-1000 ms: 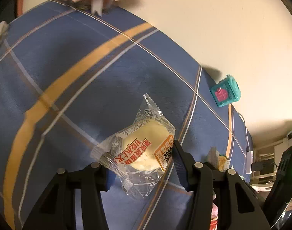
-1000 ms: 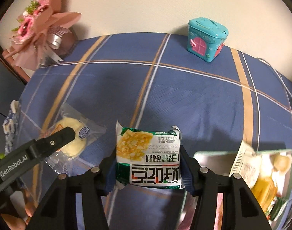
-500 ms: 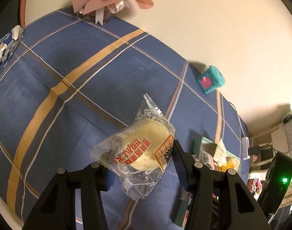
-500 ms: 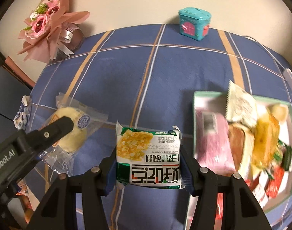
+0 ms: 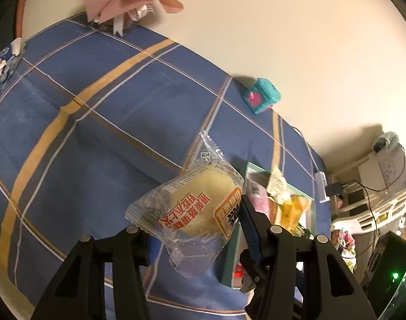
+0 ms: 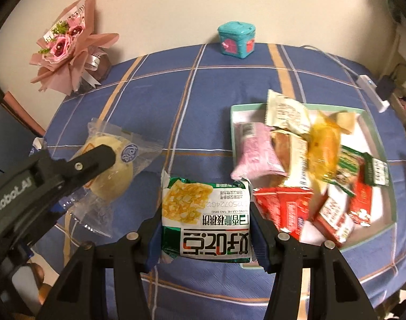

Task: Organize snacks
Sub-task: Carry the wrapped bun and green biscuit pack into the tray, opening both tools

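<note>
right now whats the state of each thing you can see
left hand-held gripper: shut on the clear-wrapped bun, held above the tablecloth
clear-wrapped bun: sealed, gripped
right hand-held gripper: shut on the green snack packet
green snack packet: sealed, gripped, beside the tray
tray: piled with snack packets
teal house-shaped tin: lid shut, upright
pink bouquet: wrapped, leaning at the wall

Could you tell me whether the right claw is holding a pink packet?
No, the right claw grips a green-and-white snack pack; the pink packet lies in the tray.
</note>
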`<control>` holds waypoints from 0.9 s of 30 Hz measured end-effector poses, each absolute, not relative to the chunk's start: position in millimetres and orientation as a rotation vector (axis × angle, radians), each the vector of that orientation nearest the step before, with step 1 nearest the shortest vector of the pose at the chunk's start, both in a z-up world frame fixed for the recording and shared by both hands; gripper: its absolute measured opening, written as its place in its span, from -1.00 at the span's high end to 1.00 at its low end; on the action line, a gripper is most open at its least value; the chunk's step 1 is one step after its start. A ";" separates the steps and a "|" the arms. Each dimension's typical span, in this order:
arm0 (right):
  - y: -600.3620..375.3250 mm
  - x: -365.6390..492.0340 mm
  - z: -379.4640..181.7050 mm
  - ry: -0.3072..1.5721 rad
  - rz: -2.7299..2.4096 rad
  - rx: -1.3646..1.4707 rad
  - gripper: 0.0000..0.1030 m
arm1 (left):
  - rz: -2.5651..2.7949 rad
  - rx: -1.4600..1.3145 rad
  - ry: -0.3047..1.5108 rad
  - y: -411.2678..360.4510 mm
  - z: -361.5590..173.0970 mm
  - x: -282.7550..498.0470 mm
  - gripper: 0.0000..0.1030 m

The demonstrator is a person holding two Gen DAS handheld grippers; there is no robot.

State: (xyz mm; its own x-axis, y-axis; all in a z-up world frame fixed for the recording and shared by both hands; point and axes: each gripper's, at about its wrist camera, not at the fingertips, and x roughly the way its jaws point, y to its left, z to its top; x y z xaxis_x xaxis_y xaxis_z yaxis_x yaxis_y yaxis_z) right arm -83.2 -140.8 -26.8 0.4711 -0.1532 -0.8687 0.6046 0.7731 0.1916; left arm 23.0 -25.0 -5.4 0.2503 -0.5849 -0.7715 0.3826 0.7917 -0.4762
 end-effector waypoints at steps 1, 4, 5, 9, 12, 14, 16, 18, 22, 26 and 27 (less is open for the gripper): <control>-140.5 -86.5 -25.3 0.977 -0.498 0.514 -0.14 | -0.672 -0.206 1.139 -26.3 -4.6 21.6 -0.05; -144.0 -95.8 -21.2 0.968 -0.510 0.506 -0.14 | -0.685 -0.199 1.131 -30.9 -1.6 17.7 -0.05; -146.6 -98.3 -20.1 0.964 -0.515 0.511 -0.14 | -0.686 -0.196 1.129 -32.1 -0.8 16.1 -0.05; -154.3 -105.8 -15.3 0.957 -0.541 0.506 -0.14 | -0.695 -0.189 1.123 -39.8 2.0 9.6 -0.05; -159.9 -112.0 -13.7 0.952 -0.550 0.505 -0.14 | -0.711 -0.179 1.117 -46.1 4.7 3.1 -0.05; -164.5 -115.9 -14.1 0.951 -0.559 0.513 -0.14 | -0.723 -0.166 1.111 -52.5 6.6 -2.7 -0.05; -169.7 -120.9 -15.5 0.954 -0.572 0.526 -0.14 | -0.734 -0.150 1.107 -58.1 7.8 -8.1 -0.05; -173.7 -124.8 -16.6 0.955 -0.582 0.537 -0.14 | -0.744 -0.136 1.107 -62.9 7.5 -12.8 -0.05; -183.2 -132.1 -19.6 0.957 -0.598 0.564 -0.14 | -0.755 -0.121 1.117 -69.8 3.7 -19.3 -0.05; -201.7 -146.5 -23.8 0.943 -0.638 0.625 -0.14 | -0.763 -0.115 1.133 -74.5 -0.8 -23.4 -0.05; -207.6 -151.7 -24.3 0.937 -0.656 0.642 -0.14 | -0.765 -0.112 1.136 -75.8 -1.5 -24.5 -0.05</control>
State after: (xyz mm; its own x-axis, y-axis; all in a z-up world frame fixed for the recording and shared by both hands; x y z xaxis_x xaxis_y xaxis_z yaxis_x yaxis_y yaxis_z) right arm -151.7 -207.7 -24.3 0.4350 -0.2231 -0.8723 0.7433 0.6358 0.2081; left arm -24.5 -75.8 -1.5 0.2009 -0.5999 -0.7744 0.4920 0.7454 -0.4498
